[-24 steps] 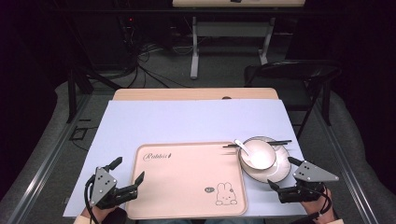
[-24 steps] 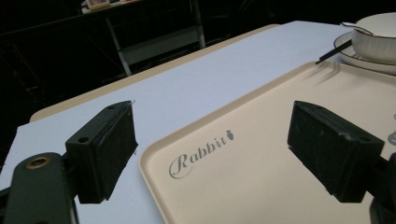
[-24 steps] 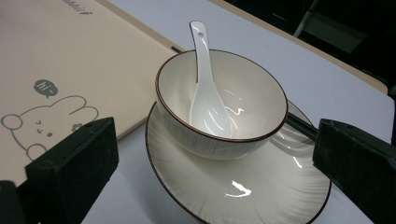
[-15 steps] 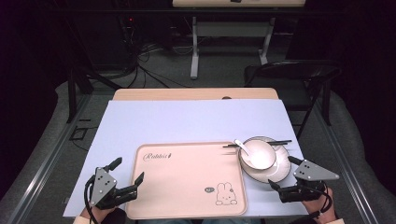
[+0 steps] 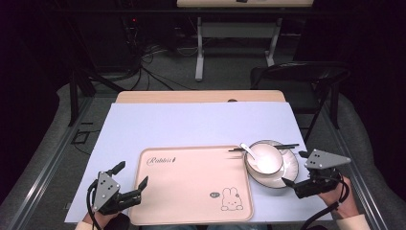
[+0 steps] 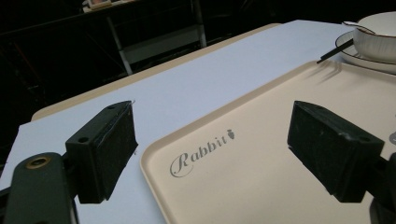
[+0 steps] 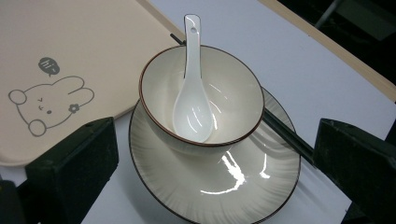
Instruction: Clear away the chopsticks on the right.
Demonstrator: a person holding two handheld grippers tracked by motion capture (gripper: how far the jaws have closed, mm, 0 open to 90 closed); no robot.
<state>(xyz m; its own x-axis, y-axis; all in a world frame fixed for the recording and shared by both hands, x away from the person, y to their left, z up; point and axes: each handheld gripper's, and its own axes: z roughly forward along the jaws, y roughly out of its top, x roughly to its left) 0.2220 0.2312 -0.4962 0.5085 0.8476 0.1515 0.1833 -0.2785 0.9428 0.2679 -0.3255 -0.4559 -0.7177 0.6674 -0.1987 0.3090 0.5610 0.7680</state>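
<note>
Tray [image 5: 191, 187] on lavender-covered table [image 5: 191, 122]

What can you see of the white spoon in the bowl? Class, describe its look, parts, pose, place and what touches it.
The spoon is a glossy white soup spoon, ceramic by its look, with a deep oval scoop and a short flat handle pierced by a small hole near its end. It lies inside the bowl, scoop down on the bowl's floor, hollow side up and empty, handle leaning on the dark-edged rim and jutting past it towards the tray. Only the bowl touches it; the right gripper stands open, apart from it.
</note>
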